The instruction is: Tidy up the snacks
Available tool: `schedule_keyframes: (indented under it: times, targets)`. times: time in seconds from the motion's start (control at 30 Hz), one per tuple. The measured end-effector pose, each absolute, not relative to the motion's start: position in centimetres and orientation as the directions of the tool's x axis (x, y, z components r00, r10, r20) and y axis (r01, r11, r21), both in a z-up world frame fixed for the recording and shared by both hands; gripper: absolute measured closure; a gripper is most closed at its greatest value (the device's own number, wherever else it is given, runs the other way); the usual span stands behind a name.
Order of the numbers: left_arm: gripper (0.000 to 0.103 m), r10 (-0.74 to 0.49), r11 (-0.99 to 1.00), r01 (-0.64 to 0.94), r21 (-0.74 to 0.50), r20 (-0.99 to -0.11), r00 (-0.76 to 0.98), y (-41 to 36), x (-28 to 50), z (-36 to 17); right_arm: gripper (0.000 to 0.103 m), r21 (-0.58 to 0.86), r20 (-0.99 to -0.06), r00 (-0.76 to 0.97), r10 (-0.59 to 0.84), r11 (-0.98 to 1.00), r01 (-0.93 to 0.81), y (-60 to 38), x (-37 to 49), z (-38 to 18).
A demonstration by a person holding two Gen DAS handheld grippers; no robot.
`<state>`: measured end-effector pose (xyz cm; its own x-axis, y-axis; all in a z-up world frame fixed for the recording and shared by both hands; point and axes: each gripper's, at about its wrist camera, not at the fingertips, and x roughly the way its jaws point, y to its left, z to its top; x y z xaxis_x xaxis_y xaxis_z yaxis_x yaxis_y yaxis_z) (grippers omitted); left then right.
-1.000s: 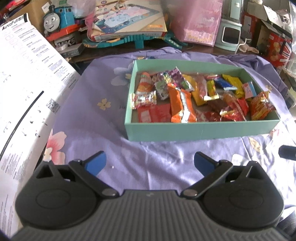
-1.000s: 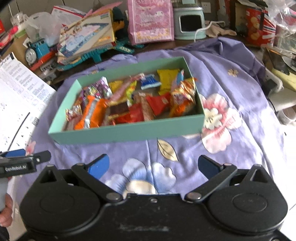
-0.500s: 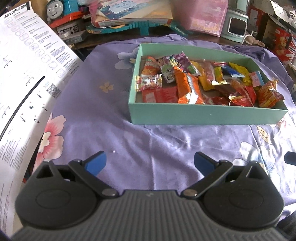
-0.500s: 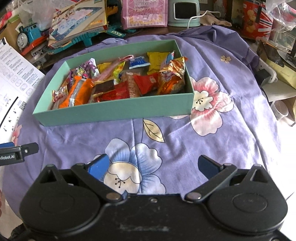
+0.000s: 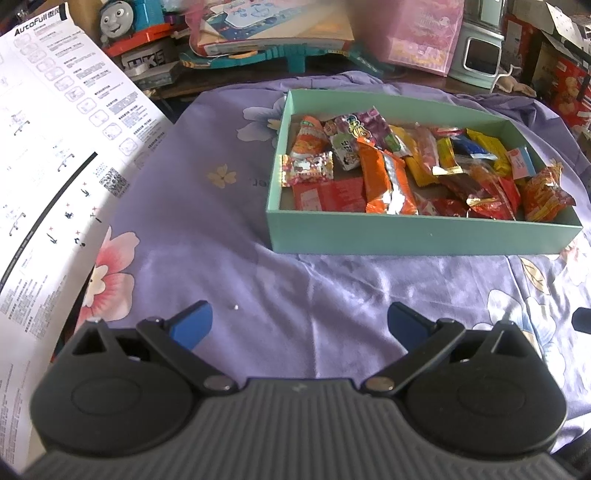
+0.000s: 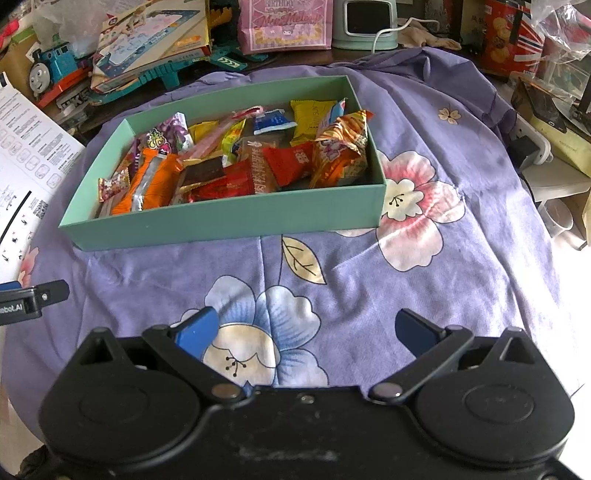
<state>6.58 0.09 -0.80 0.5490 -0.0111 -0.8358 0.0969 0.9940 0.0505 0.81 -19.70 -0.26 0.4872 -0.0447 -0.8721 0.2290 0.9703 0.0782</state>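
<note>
A shallow mint-green box (image 5: 421, 236) sits on a purple floral cloth and holds several wrapped snacks, among them an orange pack (image 5: 384, 181) and a red pack (image 5: 328, 194). The box also shows in the right wrist view (image 6: 221, 221), with an orange-gold bag (image 6: 340, 155) at its right end. My left gripper (image 5: 300, 321) is open and empty, low over the cloth, short of the box's front left corner. My right gripper (image 6: 306, 330) is open and empty over the blue flower print, in front of the box. The left gripper's finger shows at the right view's left edge (image 6: 33, 299).
A white printed sheet (image 5: 48, 155) lies left of the cloth. Behind the box stand a blue toy train (image 5: 129, 18), a game box (image 5: 273, 29), a pink bag (image 6: 284, 22) and a mint device (image 6: 365, 26). The table's right side holds clutter (image 6: 546, 110).
Both grippers have drawn back and up from the box, which now sits farther off and more from above. Both stay open and empty. The snacks have not moved.
</note>
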Motion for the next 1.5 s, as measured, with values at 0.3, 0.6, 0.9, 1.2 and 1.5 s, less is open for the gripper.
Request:
schedule_keyframes:
  times: [0.3,0.6,0.9,1.2,1.5]
  targets:
    - [0.000,-0.009,0.995,0.091,0.049,-0.836,0.548,0.4,6.7,-0.8,0.000,0.068,-0.872,0.487,-0.048,0.974,0.217,-19.8,1.1,-0.1]
    - [0.000,-0.015,0.995,0.090,0.042,-0.833,0.552,0.3,6.7,-0.4,0.000,0.070,-0.867,0.495,-0.045,0.975,0.212,-19.8,1.2,0.5]
    - [0.000,-0.006,0.996,0.077,0.044,-0.833,0.554,0.5,7.0,-0.1,0.000,0.062,-0.868,0.495,-0.050,0.976,0.207,-19.8,1.6,0.7]
    - [0.000,0.002,0.995,0.081,0.056,-0.834,0.552,0.4,7.2,-0.1,0.000,0.052,-0.867,0.494,-0.058,0.977,0.207,-19.9,1.8,0.9]
    - [0.000,0.000,0.992,0.103,0.070,-0.828,0.561,-0.2,7.2,0.2,0.000,0.046,-0.861,0.504,-0.065,0.978,0.204,-20.0,2.1,1.3]
